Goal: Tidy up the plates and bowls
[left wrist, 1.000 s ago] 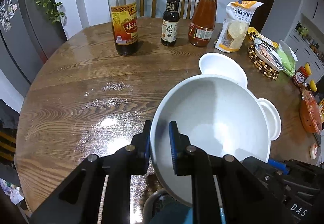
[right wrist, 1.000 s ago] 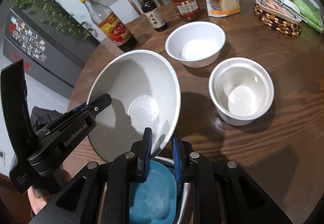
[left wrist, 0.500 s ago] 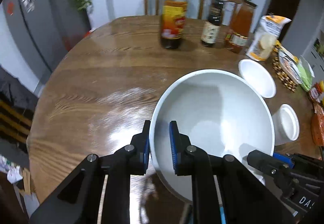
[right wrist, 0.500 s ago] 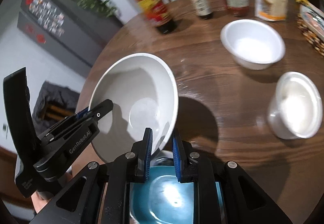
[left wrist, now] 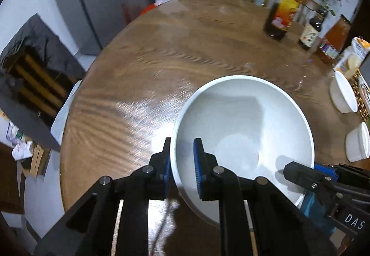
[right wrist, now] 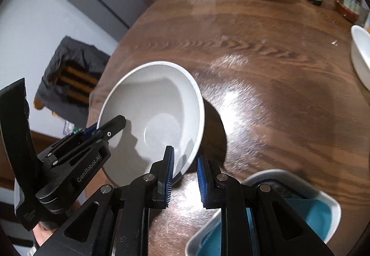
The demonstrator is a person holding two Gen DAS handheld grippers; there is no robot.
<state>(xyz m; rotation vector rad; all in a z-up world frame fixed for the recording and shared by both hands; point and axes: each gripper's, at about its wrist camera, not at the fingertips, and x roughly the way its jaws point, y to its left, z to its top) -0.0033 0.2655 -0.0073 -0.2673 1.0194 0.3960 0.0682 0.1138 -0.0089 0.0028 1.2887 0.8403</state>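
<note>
Spanning both views, the round wooden table [left wrist: 185, 52] carries everything. Above its near-left part hangs the big white bowl [left wrist: 242, 131], tilted, its opening facing right and up. The left gripper [left wrist: 182, 163] clamps the bowl's near-left rim, one pad inside and one outside. The right gripper [right wrist: 183, 170] straddles the near-right rim, but its jaws look slightly parted; I cannot tell if they pinch. A blue tray [right wrist: 307, 216] lies near right, just right of those jaws. Two small bowls [left wrist: 342, 94] sit far right, well apart.
</note>
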